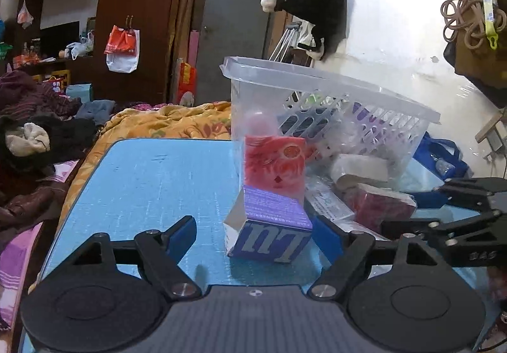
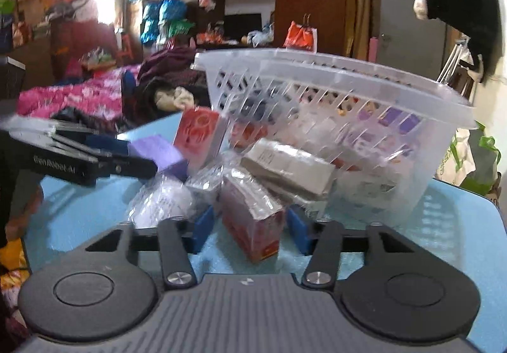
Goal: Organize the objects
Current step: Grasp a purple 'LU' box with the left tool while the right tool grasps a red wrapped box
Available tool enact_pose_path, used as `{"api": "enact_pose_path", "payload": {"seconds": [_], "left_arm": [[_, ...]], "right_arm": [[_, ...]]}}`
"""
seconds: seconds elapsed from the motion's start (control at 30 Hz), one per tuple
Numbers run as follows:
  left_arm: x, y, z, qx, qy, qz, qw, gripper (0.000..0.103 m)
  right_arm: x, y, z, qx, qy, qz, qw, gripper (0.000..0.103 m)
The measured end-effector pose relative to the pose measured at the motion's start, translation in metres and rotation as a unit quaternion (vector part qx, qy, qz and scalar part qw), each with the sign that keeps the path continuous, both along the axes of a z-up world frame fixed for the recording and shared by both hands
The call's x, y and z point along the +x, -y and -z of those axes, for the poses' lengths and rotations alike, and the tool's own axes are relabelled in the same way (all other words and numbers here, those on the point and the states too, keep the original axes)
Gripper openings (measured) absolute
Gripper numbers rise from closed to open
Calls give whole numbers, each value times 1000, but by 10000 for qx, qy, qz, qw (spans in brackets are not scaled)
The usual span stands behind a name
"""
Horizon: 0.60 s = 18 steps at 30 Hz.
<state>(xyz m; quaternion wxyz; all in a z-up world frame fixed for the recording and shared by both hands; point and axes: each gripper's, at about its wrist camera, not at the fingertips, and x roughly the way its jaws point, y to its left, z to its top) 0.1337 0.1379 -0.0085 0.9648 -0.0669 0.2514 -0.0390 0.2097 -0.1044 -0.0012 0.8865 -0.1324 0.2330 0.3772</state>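
A purple and white box (image 1: 269,229) lies on the blue table (image 1: 142,182), between the fingers of my open left gripper (image 1: 253,236); the fingers do not touch it. A red box (image 1: 274,164) leans behind it against a clear plastic basket (image 1: 332,118) that holds several items. In the right wrist view, a red box wrapped in clear film (image 2: 253,220) lies between the fingers of my open right gripper (image 2: 250,231). The basket (image 2: 364,137) stands behind it. My left gripper (image 2: 95,156) shows at the left beside the purple box (image 2: 161,152).
Beige packs (image 2: 288,166) and clear plastic bags (image 2: 164,198) lie piled in front of the basket. A bed with an orange quilt (image 1: 171,122) and piled clothes (image 1: 35,131) borders the table's far and left sides. A white wall stands to the right.
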Motion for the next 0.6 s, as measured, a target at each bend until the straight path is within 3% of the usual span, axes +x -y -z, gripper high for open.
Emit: {"api": "enact_pose_path", "payload": {"seconds": [0.03,0.23,0.47,0.5,0.57,0.6], "left_arm": [[-1,0,1,11,13,19,10000,84],[0,3,1,-27,40,134,9999,83],[17,10,3,156,-385,55,9991,83],[17,12,3,192,-390,34,9991,81],[16,14,4,266,-364,40,9990,61],[15,14,4,257,-309,68,9992,57]], "right_arm": [[-2,2,0,32,43,2,10000,34],[-10,26,-7,363,303,194,9987,31],[-12,60,-14,979,423,517,9930,31],[-12,60,-15,1003,444,520,9926,31],[-13,58,-15,1012,510,533,9921,30],[-14,58,-15,1010,558,544,9918,30]]}}
